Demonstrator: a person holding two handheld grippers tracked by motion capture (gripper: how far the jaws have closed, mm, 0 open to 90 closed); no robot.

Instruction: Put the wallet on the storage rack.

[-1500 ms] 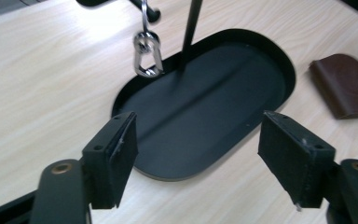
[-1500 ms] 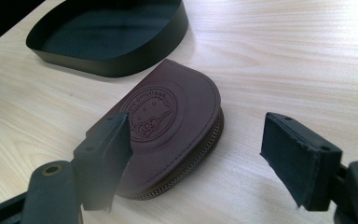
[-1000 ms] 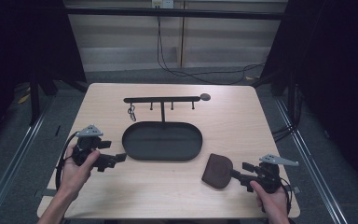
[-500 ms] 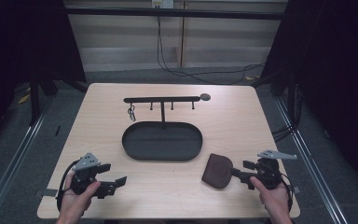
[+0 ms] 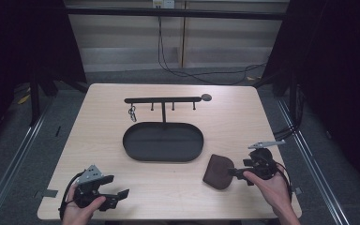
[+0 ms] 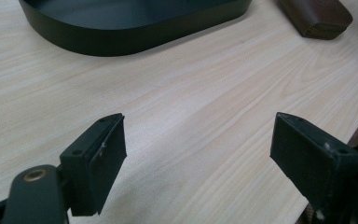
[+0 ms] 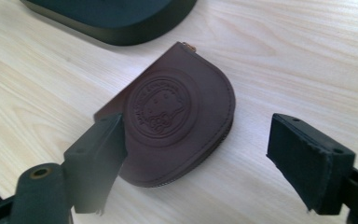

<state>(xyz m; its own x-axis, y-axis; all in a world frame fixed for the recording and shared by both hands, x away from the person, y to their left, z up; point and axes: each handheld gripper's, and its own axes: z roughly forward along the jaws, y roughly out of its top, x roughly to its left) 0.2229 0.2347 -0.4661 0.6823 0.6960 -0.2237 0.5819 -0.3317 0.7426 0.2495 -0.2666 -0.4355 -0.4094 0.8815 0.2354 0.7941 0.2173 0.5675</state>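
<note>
A brown leather pouch (image 5: 219,171) with a round embossed emblem lies flat on the table at the front right. My right gripper (image 5: 236,174) points at it from the right. In the right gripper view the pouch (image 7: 177,126) lies partly between the jaws of my right gripper (image 7: 198,140). Those jaws have just been opening, and neither pad presses on the pouch. My left gripper (image 5: 119,197) is low over the front left of the table. It (image 6: 198,130) stands open with bare wood between its jaws.
A black oval tray (image 5: 163,141) sits mid-table, its rim near both grippers (image 6: 121,37) (image 7: 121,18). Behind it stands a black hook rack (image 5: 163,100) with a key ring (image 5: 132,112) hanging at its left. The table's front edge is close under both hands.
My left gripper has come back from beside the tray to the front left edge and sunk lower. The right gripper has lifted slightly at the pouch and its jaws have spread.
</note>
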